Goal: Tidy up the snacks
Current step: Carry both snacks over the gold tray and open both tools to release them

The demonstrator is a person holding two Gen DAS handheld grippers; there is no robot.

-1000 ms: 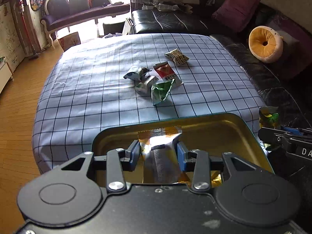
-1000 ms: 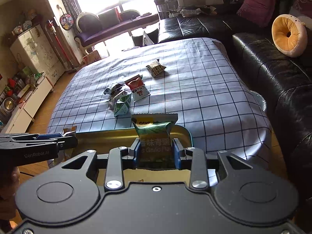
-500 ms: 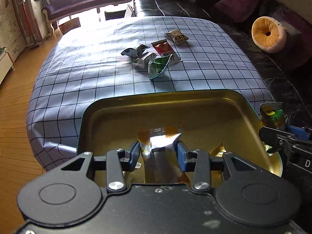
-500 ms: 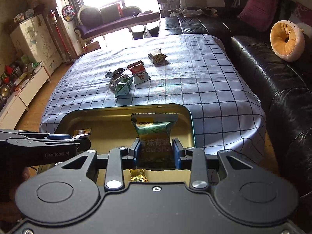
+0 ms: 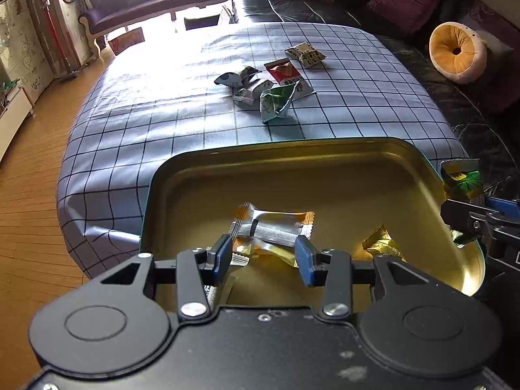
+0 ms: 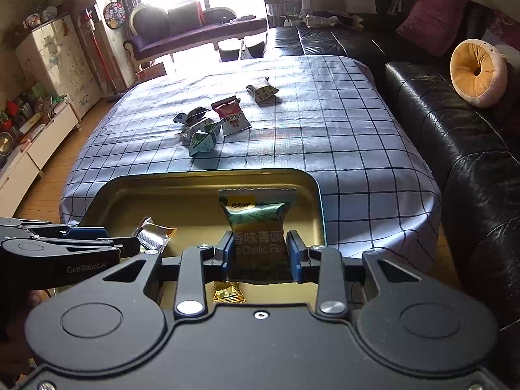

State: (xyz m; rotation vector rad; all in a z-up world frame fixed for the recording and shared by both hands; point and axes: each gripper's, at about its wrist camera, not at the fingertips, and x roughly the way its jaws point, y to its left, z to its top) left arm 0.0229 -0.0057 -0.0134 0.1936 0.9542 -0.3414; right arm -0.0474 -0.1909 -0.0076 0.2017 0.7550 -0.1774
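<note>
The left gripper (image 5: 264, 255) points steeply down into the gold tin tray (image 5: 325, 149) at the near edge of the checked tablecloth (image 5: 169, 110). Its jaws have just been opening, and the silver-and-orange snack packet (image 5: 276, 227) now lies flat on the tray floor between the blue pads (image 5: 224, 255), which stand just clear of it rather than pressing it. A small gold-wrapped candy (image 5: 383, 243) rests nearby toward the tray's right side. The right gripper (image 6: 260, 255) hangs over the same tray from the other side, tilted downward less steeply, its pads pinching the lower body of an upright green garlic-pea packet (image 6: 258, 224) whose crimped top stands above the fingers. Both packets look light, air-puffed and crinkly, with slick foil skins that likely slide under a loose grip, so the flat sealed ends or the middle of the pouch are probably the safest places to hold, with gentle pressure so the contents are not crushed. Five more packets wait near the middle of the tablecloth: a green one (image 5: 276, 102), a red one (image 5: 287, 76), a white one (image 5: 252, 92), a blue-and-white one (image 5: 234, 78) and a patterned one (image 5: 305, 54) farther back. The green pea packet seems next to be set down in the tray.
</note>
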